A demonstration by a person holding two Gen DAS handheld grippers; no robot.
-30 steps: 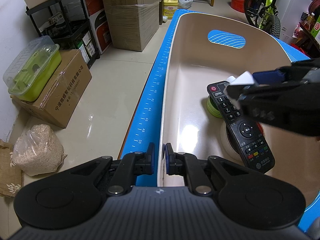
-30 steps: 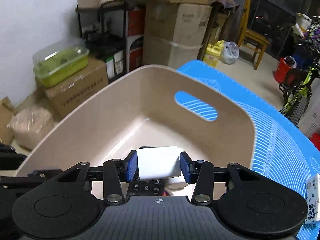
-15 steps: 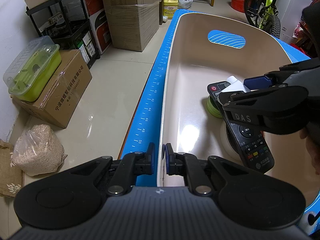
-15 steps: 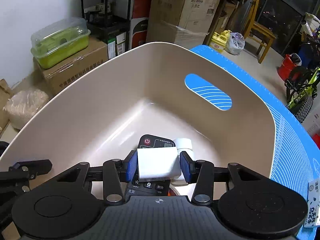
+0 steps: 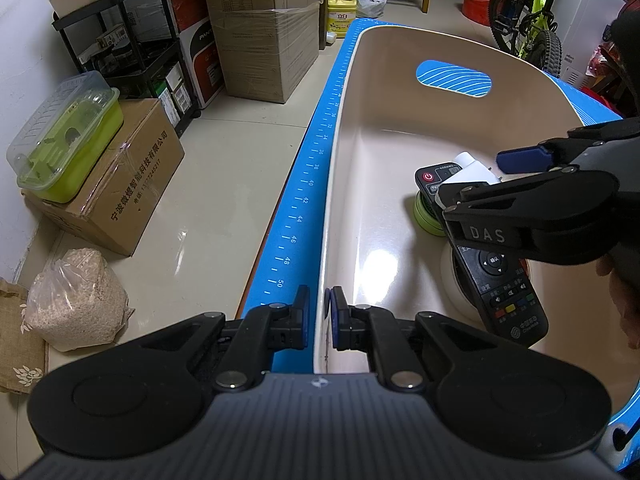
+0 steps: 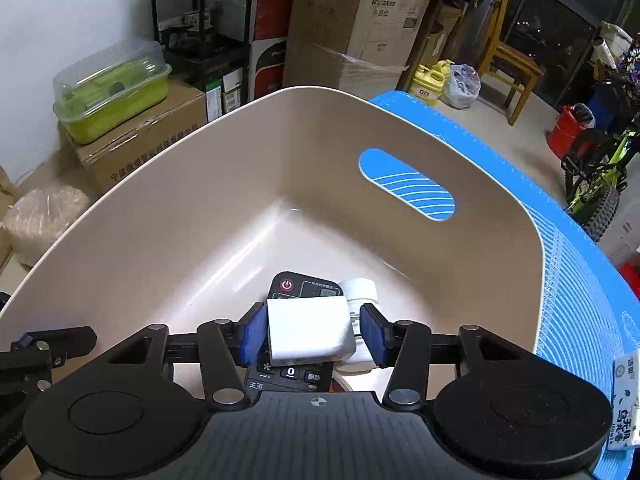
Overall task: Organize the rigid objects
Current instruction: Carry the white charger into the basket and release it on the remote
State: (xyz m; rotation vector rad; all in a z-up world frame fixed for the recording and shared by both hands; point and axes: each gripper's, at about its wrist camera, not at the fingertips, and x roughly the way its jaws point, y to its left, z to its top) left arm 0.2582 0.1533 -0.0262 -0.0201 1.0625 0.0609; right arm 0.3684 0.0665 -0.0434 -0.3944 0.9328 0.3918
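Observation:
A beige bin stands on a blue mat. My left gripper is shut on the bin's near rim. Inside lie a black remote, a white bottle and a green round item. My right gripper hangs low inside the bin over the remote, and its jaws are opening. A white block sits between them, close against the left pad, with a gap showing at the right pad.
A small printed packet lies on the mat at the right. Beside the table's left edge are a cardboard box with a green lidded container, a bag of grain, a black shelf and stacked cartons. A bicycle stands far right.
My right gripper has sunk deeper into the bin with the white block. Its jaws have spread, and the right pad has come off the block. The left gripper kept still.

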